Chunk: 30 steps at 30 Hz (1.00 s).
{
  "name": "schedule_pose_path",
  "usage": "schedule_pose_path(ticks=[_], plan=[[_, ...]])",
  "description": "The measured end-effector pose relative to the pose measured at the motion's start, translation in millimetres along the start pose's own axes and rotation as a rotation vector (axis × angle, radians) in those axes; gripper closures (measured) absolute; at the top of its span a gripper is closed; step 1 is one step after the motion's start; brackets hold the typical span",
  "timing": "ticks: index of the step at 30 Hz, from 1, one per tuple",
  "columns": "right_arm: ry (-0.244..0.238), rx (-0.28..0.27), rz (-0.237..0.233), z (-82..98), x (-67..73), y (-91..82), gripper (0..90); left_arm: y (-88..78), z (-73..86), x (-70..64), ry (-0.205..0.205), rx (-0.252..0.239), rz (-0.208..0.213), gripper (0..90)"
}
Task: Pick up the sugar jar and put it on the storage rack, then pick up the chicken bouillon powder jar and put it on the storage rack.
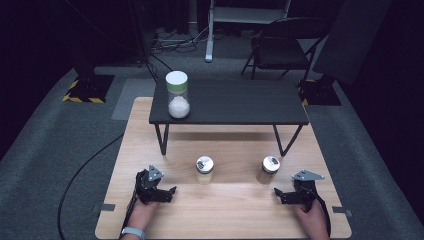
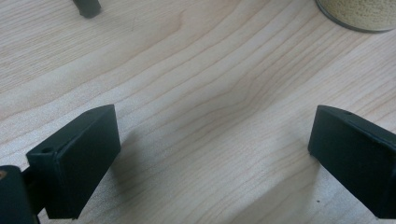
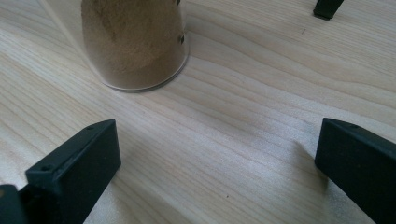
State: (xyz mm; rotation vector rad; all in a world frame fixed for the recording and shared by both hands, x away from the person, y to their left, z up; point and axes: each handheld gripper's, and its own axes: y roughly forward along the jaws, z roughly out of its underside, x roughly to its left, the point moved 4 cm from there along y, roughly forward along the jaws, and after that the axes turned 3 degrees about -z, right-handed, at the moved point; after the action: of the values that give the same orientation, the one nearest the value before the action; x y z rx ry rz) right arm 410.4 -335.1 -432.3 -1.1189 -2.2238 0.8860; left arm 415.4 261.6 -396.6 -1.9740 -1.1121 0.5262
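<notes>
Resting on the wooden board [image 1: 225, 210] in the high view, left gripper [image 1: 170, 192] and right gripper [image 1: 278, 194] are sitting near its front edge, the left jar [image 1: 204, 170] and the right jar [image 1: 268, 169] just beyond. In the left gripper view, jaws are gaping over bare board, jar base [image 2: 359, 14] at the far corner. In the right gripper view, jaws are standing apart, the brown-filled jar [image 3: 135, 42] ahead, untouched.

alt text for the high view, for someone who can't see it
Two hand-held grippers, left gripper and right gripper, rest open on a wooden table, facing two small metal-lidded jars. Behind stands a low black shelf bearing a white-lidded jar.
</notes>
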Motion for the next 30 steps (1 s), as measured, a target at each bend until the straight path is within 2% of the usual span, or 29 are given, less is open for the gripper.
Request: schedule_pose_path(ticks=[30], plan=[[0.0, 0.0, 0.0, 0.0, 0.0, 0.0, 0.0, 1.0, -0.9, -0.3, -0.005, -0.002, -0.006, 2.1]])
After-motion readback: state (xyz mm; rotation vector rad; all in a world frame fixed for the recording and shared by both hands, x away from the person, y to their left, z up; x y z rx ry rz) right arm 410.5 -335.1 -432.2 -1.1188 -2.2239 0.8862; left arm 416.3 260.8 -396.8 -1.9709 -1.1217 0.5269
